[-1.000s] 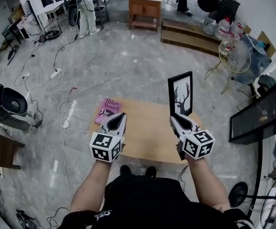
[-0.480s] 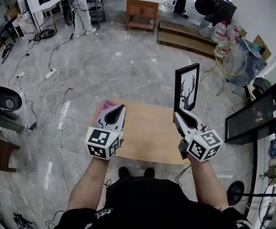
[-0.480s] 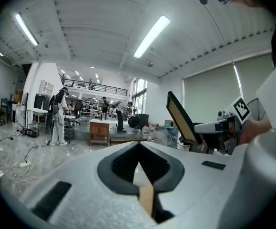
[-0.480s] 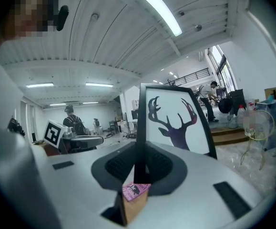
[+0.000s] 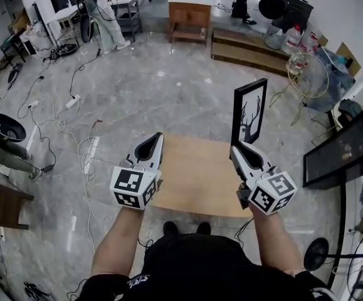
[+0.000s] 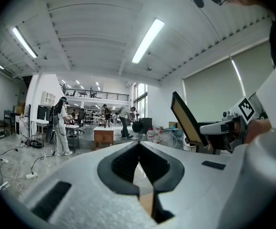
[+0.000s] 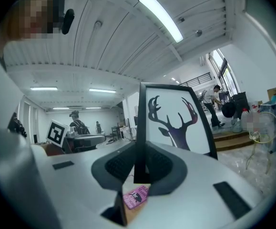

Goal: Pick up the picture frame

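**Left gripper** point(image 5: 157, 137): over the near left part of the desk point(image 5: 197, 184), pointing level. Jaws drawn together at the tips, nothing between them. It plays no part in the hold.

**Desk**: pale wooden top. What shows of it in the head view, between the two grippers, is bare.

**Right gripper** point(image 5: 236, 148): over the desk's right edge. Jaws clamped narrow on the lower left edge of the picture frame point(image 5: 249, 113), whose black moulding runs straight up from between the pads in the right gripper view point(image 7: 140, 147).

**Picture frame**: black border, stag silhouette on white. Held upright above the far right corner of the desk, with the print towards the person. The left gripper view shows its brown back point(image 6: 185, 119).

**Progress**: the grip is made, and the frame appears to hang clear of the desktop, so the pick-up looks essentially done. What is left, at most, is to steady it.

**Not made out**: the frame's bottom edge is hidden behind the right gripper in the head view, so the gap to the desk is a judgement. A pink book point(image 7: 137, 194) shows only in the right gripper view, below the jaws, partly cut off, with its title unreadable. The left gripper hides it in the head view.
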`<state>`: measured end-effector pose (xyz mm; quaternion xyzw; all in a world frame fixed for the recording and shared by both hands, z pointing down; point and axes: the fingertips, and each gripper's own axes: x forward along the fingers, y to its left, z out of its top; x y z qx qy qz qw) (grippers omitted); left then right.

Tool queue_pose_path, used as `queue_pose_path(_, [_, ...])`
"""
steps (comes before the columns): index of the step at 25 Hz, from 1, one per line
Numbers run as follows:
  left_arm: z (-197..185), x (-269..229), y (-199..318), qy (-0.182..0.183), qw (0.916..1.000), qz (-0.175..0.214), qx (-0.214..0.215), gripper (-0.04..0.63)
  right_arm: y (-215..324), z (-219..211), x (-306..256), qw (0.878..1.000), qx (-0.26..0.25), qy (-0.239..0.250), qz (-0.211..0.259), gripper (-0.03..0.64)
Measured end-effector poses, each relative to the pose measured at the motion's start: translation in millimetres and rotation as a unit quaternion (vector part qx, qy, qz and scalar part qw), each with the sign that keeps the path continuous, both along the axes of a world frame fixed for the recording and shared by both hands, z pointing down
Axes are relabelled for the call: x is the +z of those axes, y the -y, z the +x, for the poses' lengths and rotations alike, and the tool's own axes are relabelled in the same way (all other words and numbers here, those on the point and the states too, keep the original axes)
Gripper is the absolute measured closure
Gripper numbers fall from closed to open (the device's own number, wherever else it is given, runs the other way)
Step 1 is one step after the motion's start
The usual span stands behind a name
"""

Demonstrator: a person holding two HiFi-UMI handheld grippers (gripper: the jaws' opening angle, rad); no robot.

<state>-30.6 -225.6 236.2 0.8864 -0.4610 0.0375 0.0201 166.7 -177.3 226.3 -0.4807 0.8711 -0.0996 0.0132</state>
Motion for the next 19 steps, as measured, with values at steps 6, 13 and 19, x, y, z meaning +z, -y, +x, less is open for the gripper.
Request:
queue_pose_path(6, [-1, 5, -5, 0.003, 1.0, -0.006, 0.0, 0.586, -3, 2, -9, 1.0, -0.002, 0.001, 0.014, 0.549])
queue_pose_path(13, [5, 4, -8, 0.0, 0.9999, -0.012, 0.004, 0.586, 0, 9, -9, 1.0, 0.001, 0.005, 0.012, 0.55])
queue_pose_path(19, [5, 8, -13, -0.001, 0.9999, -0.013, 0.003, 0.587, 1, 11, -3, 1.0, 0.002, -0.003, 0.014, 0.549])
